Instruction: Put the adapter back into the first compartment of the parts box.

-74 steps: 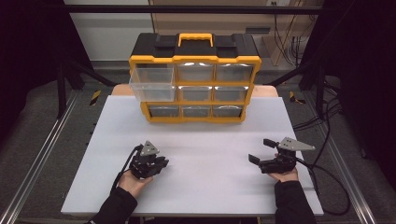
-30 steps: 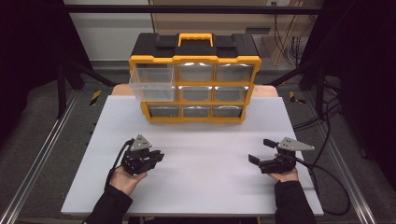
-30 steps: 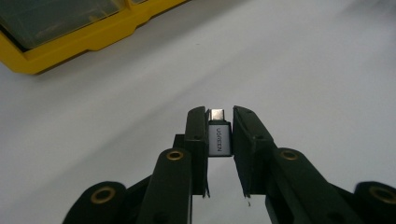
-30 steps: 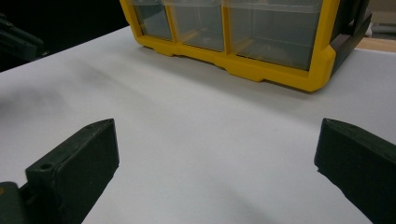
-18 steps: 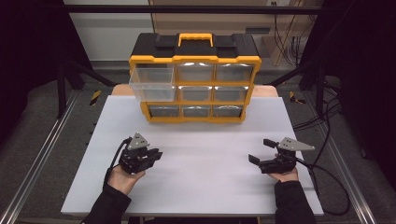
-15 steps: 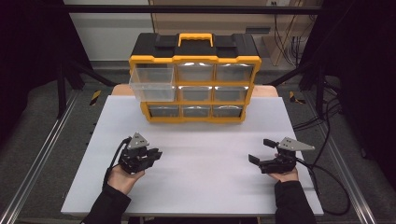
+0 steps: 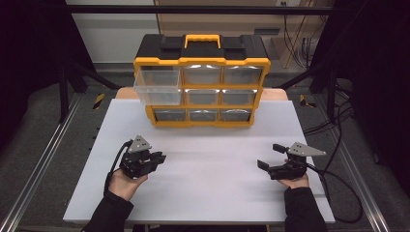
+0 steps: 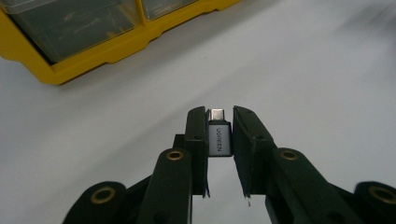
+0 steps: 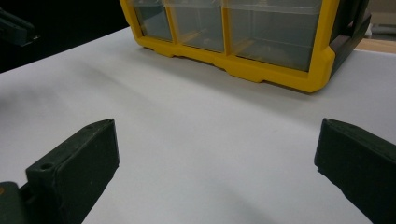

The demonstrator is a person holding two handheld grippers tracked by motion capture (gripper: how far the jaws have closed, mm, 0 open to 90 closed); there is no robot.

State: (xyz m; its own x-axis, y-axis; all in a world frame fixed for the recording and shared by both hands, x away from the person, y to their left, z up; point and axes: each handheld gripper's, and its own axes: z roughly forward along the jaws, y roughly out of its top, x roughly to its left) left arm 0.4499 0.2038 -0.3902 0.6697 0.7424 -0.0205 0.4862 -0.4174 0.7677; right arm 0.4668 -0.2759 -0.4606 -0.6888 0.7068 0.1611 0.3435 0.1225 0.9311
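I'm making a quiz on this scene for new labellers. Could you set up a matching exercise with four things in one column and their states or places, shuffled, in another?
Things:
1. left hand-held gripper
2. right hand-held gripper
3. small silver adapter plug
4. clear plastic top-left drawer of the yellow and black organiser box

States or places:
A. pulled out from its slot
B. jaws wide apart, nothing between them
C. clamped between two black jaws
D. shut on a small part above the white table

Pairs: 1-D, 2-B, 3-C, 4-A

Small grey UGREEN-marked adapter (image 8: 219,137), metal plug end forward, just above the white table (image 8: 303,70).
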